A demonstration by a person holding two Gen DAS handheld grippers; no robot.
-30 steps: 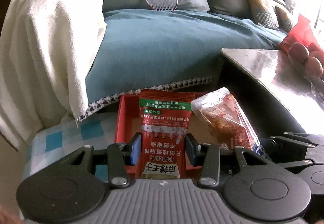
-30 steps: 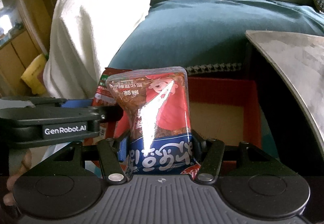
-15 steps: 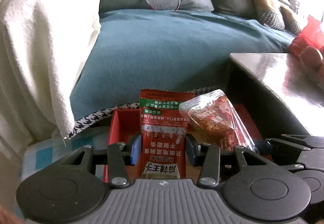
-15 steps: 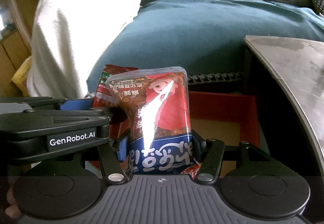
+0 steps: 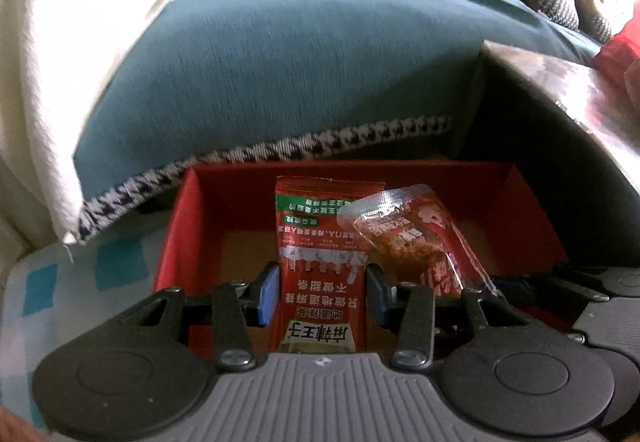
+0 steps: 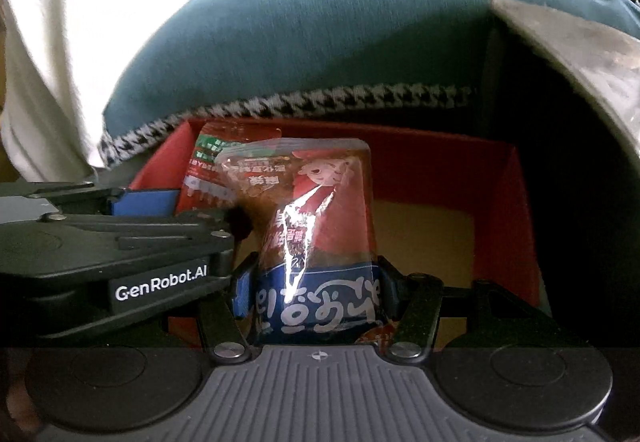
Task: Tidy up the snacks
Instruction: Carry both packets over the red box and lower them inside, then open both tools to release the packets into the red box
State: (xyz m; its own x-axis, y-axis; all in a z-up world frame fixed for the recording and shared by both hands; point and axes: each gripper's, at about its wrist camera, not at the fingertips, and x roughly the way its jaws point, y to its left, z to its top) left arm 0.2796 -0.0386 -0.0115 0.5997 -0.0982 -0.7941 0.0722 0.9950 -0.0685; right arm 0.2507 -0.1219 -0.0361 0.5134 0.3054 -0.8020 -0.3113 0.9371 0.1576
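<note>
Red spicy-strip packet (image 5: 320,278) pinched upright in the left gripper (image 5: 322,292), clear-topped snack pouch (image 6: 316,238) clamped by the right gripper (image 6: 314,290), both over a red box (image 5: 532,210).

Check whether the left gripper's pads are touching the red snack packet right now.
Touching. In the left wrist view, the left gripper has both blue pads pressed flush against the edges of the red snack packet, with no gap either side.
</note>
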